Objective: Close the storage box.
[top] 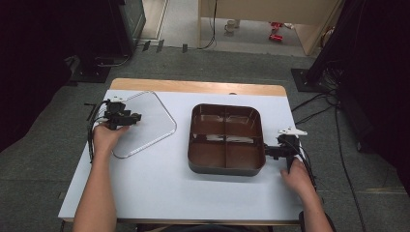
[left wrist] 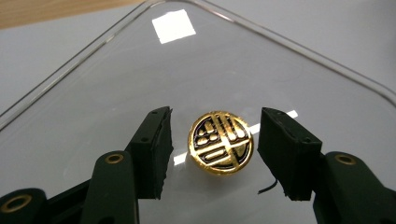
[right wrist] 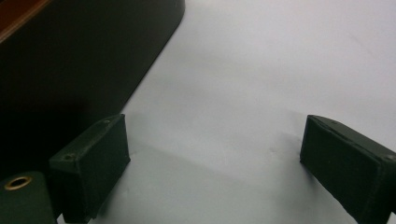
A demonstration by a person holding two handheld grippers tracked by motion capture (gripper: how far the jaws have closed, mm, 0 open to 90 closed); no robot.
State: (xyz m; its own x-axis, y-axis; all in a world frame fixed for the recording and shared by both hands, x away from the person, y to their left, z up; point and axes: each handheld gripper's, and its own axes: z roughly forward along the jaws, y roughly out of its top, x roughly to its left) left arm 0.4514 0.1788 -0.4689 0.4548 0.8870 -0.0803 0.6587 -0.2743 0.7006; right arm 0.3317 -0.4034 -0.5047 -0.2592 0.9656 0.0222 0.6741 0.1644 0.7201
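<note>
Our left hand-held gripper (left wrist: 215, 140) hovering spread around a gold knob (left wrist: 221, 142) on the clear lid (left wrist: 140, 70), right hand-held gripper (right wrist: 212, 163) gaping beside the brown tray (top: 226, 166) on the counter (top: 159, 188).

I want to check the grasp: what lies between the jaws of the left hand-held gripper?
In the left gripper view, a gold knob on the clear lid, untouched by either jaw.

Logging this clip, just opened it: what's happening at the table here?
A person holds a gripper in each hand. The left gripper is open over a clear lid, jaws either side of its gold knob, not yet closed. The right gripper is open beside the brown tray, holding nothing.
</note>
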